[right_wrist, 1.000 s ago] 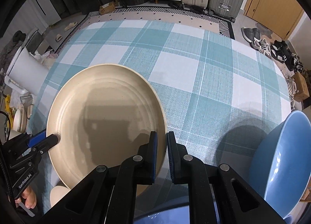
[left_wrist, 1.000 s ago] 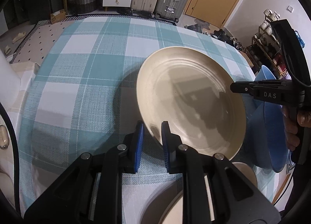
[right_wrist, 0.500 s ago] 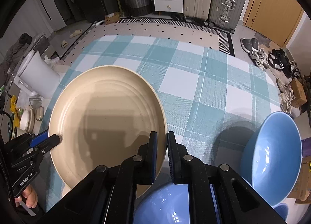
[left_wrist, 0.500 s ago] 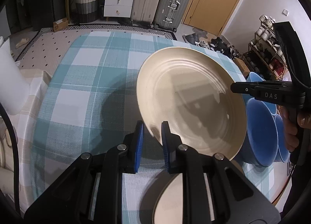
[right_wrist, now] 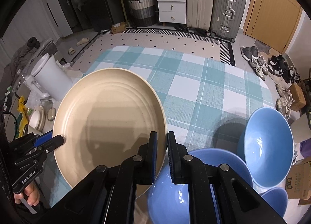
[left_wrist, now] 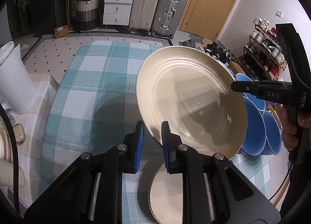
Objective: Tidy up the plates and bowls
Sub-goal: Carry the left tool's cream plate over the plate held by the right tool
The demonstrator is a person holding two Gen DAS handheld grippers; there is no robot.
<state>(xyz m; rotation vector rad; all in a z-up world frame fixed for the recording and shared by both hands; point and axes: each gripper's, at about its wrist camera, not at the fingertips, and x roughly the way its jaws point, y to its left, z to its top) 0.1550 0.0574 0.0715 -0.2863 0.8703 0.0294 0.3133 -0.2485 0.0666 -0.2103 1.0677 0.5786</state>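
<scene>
A large cream plate is held in the air above the checked tablecloth, gripped at opposite rims. My left gripper is shut on its near rim; my right gripper is shut on the plate's other rim. A second cream plate lies on the table below the left gripper. Three blue bowls stand at the table's right side, also in the left wrist view. One blue bowl lies right under the right gripper.
The tablecloth covers a low table. A white bin stands on the floor at the left. Drawers and suitcases line the far wall. A shoe rack and shoes are on the right.
Both grippers have lifted the cream plate well up off the table, and it now tilts. The blue bowls and the second cream plate have come into fuller view below.
</scene>
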